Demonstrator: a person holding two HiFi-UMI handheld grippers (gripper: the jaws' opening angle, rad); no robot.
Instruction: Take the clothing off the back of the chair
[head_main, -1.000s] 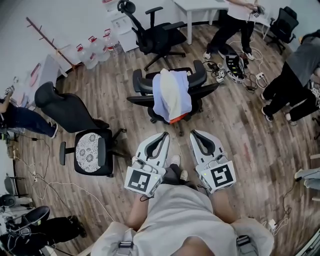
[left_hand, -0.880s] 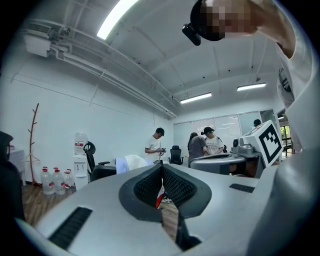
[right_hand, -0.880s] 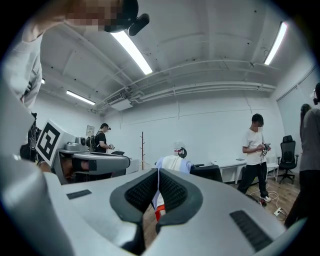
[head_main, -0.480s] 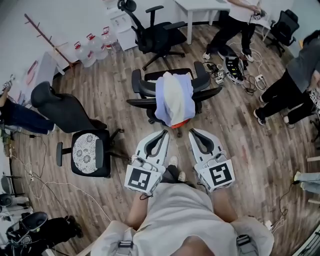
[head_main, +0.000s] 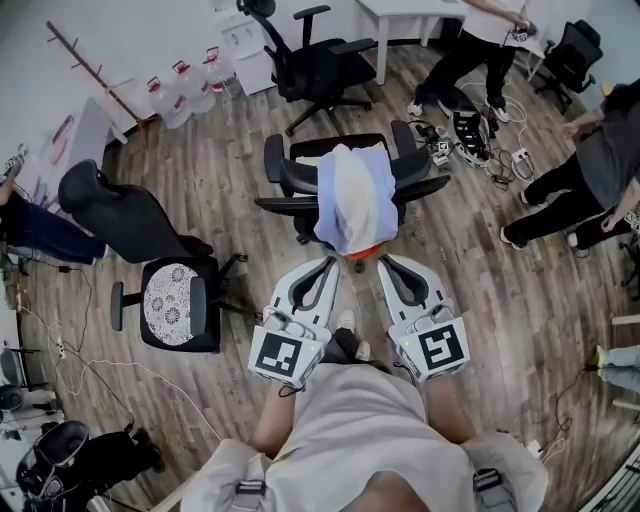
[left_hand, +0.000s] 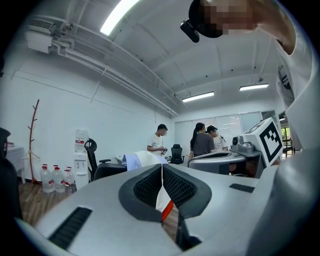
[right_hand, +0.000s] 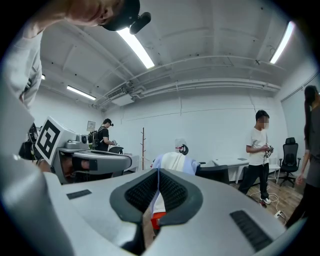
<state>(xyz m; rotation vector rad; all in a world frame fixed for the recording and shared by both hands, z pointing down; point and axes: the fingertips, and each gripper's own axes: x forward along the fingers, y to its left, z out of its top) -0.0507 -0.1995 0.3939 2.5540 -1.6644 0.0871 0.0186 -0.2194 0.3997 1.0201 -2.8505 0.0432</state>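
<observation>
Two grippers, left gripper (head_main: 328, 268) and right gripper (head_main: 388, 266), are being held fully closed and empty just behind the chair (head_main: 285, 178). The clothing (head_main: 352, 195) is being carried on the chair's back; probably the jaws should be opened before its top fold is pinched.

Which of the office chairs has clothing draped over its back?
The chair in the middle of the floor: a blue and white garment hangs over its backrest. No such garment shows on the other chairs.
</observation>
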